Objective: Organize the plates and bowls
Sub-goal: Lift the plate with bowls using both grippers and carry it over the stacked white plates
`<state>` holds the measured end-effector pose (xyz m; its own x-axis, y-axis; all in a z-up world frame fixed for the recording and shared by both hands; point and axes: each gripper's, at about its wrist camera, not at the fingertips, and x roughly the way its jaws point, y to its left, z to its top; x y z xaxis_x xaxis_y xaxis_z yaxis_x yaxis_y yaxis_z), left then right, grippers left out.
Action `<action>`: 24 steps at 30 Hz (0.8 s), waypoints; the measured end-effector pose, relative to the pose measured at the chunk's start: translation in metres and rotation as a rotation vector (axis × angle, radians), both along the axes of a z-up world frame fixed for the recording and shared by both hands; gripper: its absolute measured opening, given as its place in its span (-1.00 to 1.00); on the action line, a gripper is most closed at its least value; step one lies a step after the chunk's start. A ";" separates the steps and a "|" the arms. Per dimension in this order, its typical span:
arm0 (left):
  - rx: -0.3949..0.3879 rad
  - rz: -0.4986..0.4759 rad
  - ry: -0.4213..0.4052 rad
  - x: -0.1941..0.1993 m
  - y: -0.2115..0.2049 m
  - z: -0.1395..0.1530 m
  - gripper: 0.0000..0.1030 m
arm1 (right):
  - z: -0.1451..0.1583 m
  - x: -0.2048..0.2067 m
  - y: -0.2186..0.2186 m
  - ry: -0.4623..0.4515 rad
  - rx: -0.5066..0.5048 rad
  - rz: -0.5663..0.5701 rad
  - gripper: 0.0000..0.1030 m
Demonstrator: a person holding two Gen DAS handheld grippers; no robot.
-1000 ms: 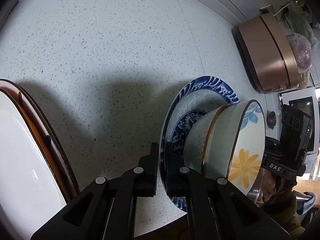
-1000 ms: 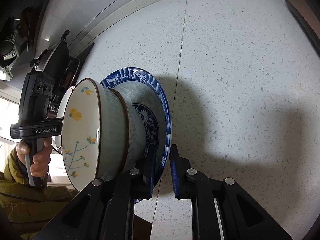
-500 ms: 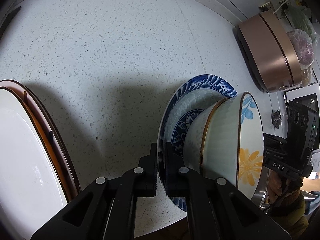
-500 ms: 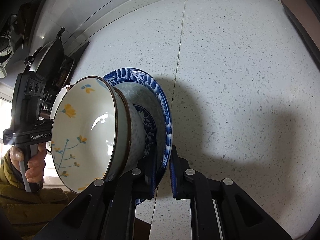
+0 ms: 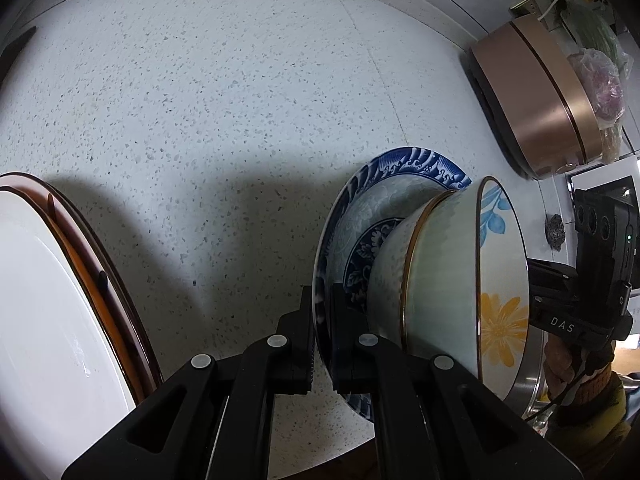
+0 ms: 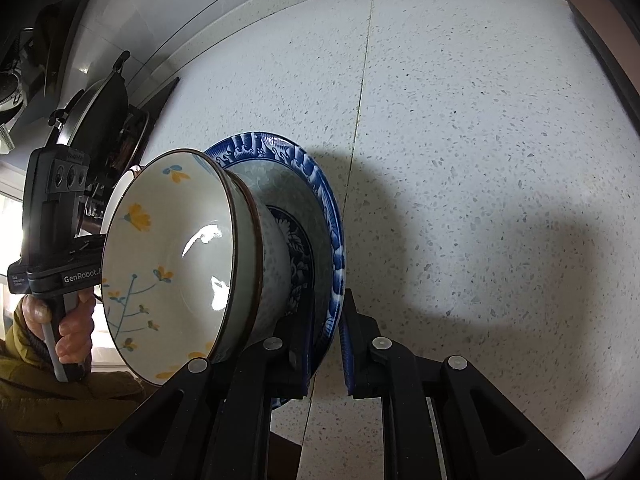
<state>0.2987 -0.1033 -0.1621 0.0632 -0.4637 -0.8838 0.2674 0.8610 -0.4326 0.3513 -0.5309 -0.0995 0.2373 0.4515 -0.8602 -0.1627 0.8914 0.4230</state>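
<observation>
A blue-and-white patterned plate [image 5: 400,172] hangs above the speckled counter, gripped at opposite rims. My left gripper [image 5: 323,332] is shut on its near rim. From the other side, my right gripper [image 6: 326,344] is shut on the plate [image 6: 280,148]. On the plate stands a pale bowl with yellow and blue flowers [image 5: 440,272], apparently nested in a second, speckled bowl. In the right wrist view the bowl's glossy inside [image 6: 168,260] faces the camera. Each view shows the opposite hand-held gripper beyond the bowl.
A white plate [image 5: 40,320] lies on brown and orange ones at the left. A rose-gold appliance [image 5: 532,100] stands by the back wall. A black pan [image 6: 96,112] sits on the stove. A steel pot rim [image 5: 532,384] shows below the bowl. The white counter [image 6: 480,160] spreads underneath.
Both grips hold as before. The plate and bowl have tipped slightly, so more of the bowl's inside now faces the right wrist camera.
</observation>
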 end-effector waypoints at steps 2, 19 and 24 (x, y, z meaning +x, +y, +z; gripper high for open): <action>-0.004 0.001 -0.002 0.000 0.000 0.000 -0.95 | -0.001 0.001 0.000 0.006 0.002 0.000 -0.74; -0.018 0.004 -0.052 0.007 0.007 0.018 -0.99 | 0.013 -0.006 0.007 -0.010 -0.035 -0.064 -0.85; -0.019 -0.004 -0.047 0.009 0.010 0.018 -0.98 | 0.020 -0.002 0.009 0.012 -0.042 -0.095 -0.87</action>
